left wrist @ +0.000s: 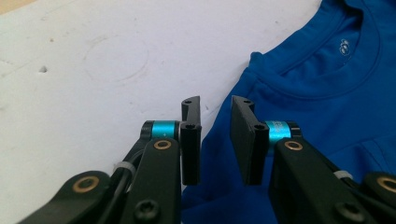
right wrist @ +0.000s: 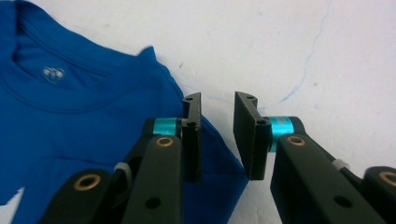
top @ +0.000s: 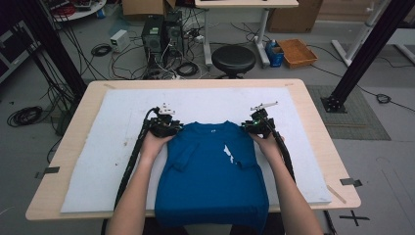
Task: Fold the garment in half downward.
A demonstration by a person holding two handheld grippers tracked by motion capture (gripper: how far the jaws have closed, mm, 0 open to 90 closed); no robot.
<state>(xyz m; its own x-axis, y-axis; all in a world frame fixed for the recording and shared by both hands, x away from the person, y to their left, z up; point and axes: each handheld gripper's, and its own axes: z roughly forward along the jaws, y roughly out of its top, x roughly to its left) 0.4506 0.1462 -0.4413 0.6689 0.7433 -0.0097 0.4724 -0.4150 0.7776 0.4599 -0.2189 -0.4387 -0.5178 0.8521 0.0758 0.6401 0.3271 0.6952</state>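
Shirt (top: 213, 171) is lying flat on the white pad (top: 98, 161), collar end just ahead of both grippers and hem hanging over the near table (top: 78, 105) edge. The left gripper (left wrist: 215, 135) is sitting over the shirt's left shoulder edge with its jaws standing a little apart, and no cloth is pinched between them; blue fabric is merely showing through the gap beneath. The right gripper (right wrist: 217, 135) is mirroring this at the right shoulder corner, jaws likewise parted and holding nothing, one jaw over the cloth and the other over bare pad.

Risk is lying in the next grasp. If either gripper is closing from where it is hovering, it may be catching only the top layer or missing the edge, since the fabric is lying flat under the jaws, not between them. An uneven pinch on one side would be skewing the fold. The overhanging hem could also be dragging the shirt toward the person once it is lifted.

Shirt is looking bright blue, with sleeves folded inward over the body, a round collar with a small white print inside, and a white mark near the middle.
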